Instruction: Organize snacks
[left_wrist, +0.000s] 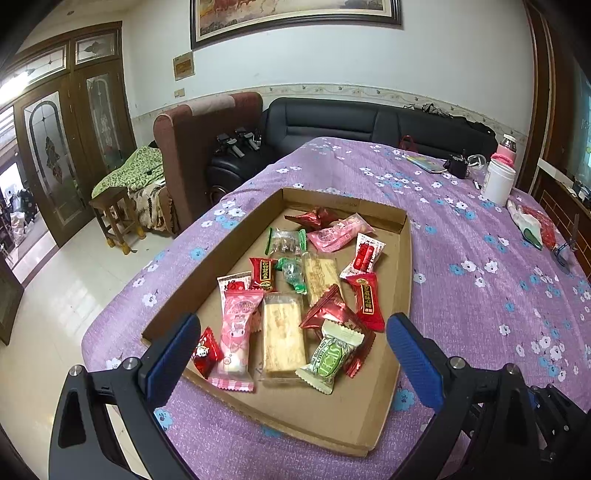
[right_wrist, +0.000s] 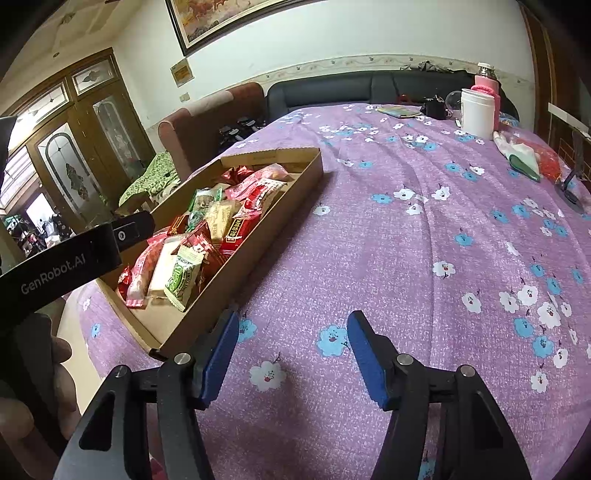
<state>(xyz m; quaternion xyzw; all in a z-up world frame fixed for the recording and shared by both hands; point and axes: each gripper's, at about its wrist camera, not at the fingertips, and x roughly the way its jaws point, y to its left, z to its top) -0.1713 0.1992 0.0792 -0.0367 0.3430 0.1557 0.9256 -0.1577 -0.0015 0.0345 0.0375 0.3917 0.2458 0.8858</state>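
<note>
1. I see a table under a purple cloth printed with blue and white flowers (right_wrist: 388, 240); both grippers hang above its near edge.
2. A shallow brown cardboard tray (left_wrist: 400, 266) lies on the cloth and holds all the wrapped snacks, loosely heaped.
3. My left gripper (left_wrist: 291, 345), blue-padded with black arms, stands wide apart over the tray's near end, grasping nothing. Below the gap lie a clear-wrapped pale nougat bar (left_wrist: 282, 338), a pink packet (left_wrist: 236, 332) and a green-and-white candy (left_wrist: 330, 354).
4. My right gripper (right_wrist: 291, 350) is parted and empty above bare cloth, its left finger (right_wrist: 218, 354) just beside the tray's near corner; I cannot tell whether it touches.
</note>
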